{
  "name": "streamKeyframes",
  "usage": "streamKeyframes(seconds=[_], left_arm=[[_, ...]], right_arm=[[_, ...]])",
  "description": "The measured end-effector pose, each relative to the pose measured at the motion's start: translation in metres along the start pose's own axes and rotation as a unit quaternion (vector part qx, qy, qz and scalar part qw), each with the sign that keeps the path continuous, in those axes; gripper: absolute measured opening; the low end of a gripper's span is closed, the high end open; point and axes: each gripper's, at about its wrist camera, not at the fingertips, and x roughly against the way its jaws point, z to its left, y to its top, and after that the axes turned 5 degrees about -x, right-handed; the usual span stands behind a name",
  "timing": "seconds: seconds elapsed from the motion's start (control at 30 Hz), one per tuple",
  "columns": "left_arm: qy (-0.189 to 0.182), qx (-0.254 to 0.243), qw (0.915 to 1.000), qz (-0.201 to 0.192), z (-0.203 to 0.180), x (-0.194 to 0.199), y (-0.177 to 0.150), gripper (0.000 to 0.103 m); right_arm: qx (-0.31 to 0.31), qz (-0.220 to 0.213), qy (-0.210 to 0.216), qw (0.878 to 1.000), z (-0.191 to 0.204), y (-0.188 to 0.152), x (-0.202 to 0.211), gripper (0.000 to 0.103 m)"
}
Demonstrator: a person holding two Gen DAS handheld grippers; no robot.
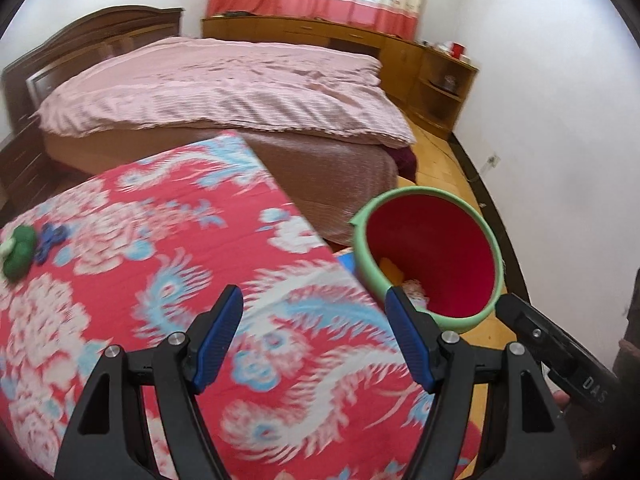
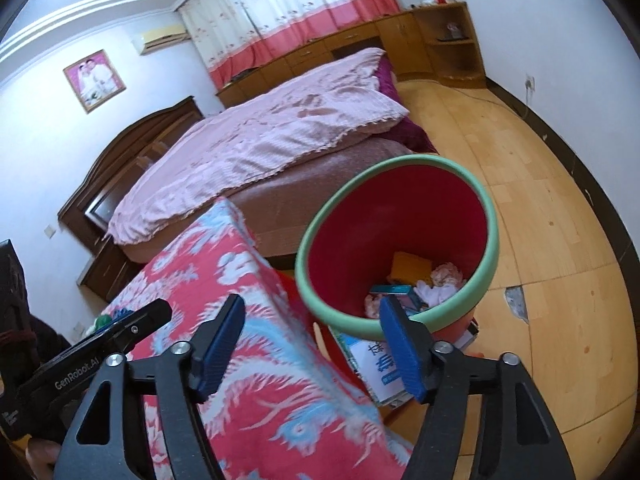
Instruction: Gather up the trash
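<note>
A red bin with a green rim (image 2: 400,240) stands on the floor beside a table under a red floral cloth (image 1: 140,280). Inside it lie crumpled paper (image 2: 444,276), an orange piece (image 2: 410,266) and a blue-green pack (image 2: 392,290). My right gripper (image 2: 312,336) hangs open over the table's corner and the near rim of the bin, nothing between its fingers. My left gripper (image 1: 314,328) is open too, empty, above the cloth near the table's right edge. A green lump (image 1: 18,252) and a blue scrap (image 1: 46,242) lie at the cloth's far left. The bin (image 1: 432,256) also shows in the left wrist view.
A bed with a pink cover (image 1: 224,84) stands behind the table. Wooden cabinets (image 1: 400,52) line the far wall under a curtain. A flat printed box (image 2: 384,364) lies on the wooden floor (image 2: 540,240) under the bin. The other gripper's body (image 1: 560,356) shows at right.
</note>
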Motion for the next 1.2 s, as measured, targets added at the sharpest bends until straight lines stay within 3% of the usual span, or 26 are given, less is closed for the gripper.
streamKeyframes(seconds=[0.53, 1.2], left_arm=[[0.080, 0.080, 0.9934, -0.017, 0.062, 0.065, -0.043, 0.073], [0.130, 0.113, 0.9833, -0.060, 0.082, 0.131, -0.079, 0.073]], right_arm=[[0.081, -0.020, 0.002, 0.996, 0.067, -0.041, 0.029, 0.076], [0.122, -0.030, 0.029, 0.992, 0.102, -0.072, 0.062, 0.076]])
